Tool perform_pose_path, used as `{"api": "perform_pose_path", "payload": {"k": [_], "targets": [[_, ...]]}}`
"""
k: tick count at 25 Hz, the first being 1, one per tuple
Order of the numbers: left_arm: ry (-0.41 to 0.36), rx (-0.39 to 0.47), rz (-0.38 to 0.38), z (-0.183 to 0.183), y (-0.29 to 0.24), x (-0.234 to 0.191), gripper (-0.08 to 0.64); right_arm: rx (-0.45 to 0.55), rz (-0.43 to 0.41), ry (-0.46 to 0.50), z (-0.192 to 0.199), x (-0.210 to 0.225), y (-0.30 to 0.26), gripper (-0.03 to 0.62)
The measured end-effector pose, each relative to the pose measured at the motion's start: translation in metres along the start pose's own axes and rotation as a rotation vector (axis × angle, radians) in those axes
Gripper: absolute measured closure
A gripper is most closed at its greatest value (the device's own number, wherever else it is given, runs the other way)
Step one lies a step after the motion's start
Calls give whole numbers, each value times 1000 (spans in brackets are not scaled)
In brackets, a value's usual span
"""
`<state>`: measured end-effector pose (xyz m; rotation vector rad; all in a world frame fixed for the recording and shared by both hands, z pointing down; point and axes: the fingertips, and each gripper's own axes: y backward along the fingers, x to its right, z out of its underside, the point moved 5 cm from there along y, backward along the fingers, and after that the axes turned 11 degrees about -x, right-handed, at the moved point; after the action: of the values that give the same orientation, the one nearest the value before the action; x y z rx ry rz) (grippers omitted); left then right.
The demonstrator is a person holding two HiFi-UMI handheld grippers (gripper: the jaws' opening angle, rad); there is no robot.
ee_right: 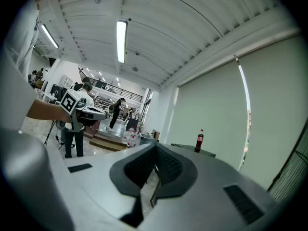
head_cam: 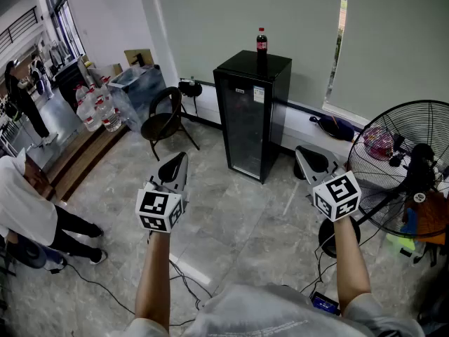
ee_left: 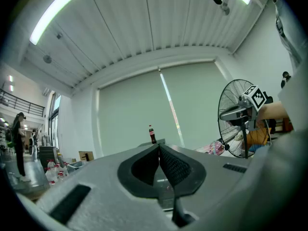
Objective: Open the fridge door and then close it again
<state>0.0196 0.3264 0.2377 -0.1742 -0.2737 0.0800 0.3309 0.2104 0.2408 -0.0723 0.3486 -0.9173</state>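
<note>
Grey tiled floor (head_cam: pixel 238 213) under black fridge (head_cam: pixel 245 128) (door shut), chair (head_cam: pixel 163 121), standing fan (head_cam: pixel 403 163), loose cables (head_cam: pixel 184 281)

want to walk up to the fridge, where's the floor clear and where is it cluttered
The floor in front of the fridge is bare, between the chair on the left and the fan on the right. The fridge top is free in front of the bottle. Crowded: water jugs far left, cables near the feet.

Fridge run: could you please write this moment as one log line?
fridge: door shut, untouched | bottle: upright on top | left tongs: shut, empty | right tongs: shut, empty
</note>
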Motion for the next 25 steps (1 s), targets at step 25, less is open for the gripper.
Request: {"api": "perform_pose_path", "payload": {"k": [25], "targets": [[-53, -56, 80, 32, 17, -36, 359, -6, -27, -17, -4, -52, -33, 380]]}}
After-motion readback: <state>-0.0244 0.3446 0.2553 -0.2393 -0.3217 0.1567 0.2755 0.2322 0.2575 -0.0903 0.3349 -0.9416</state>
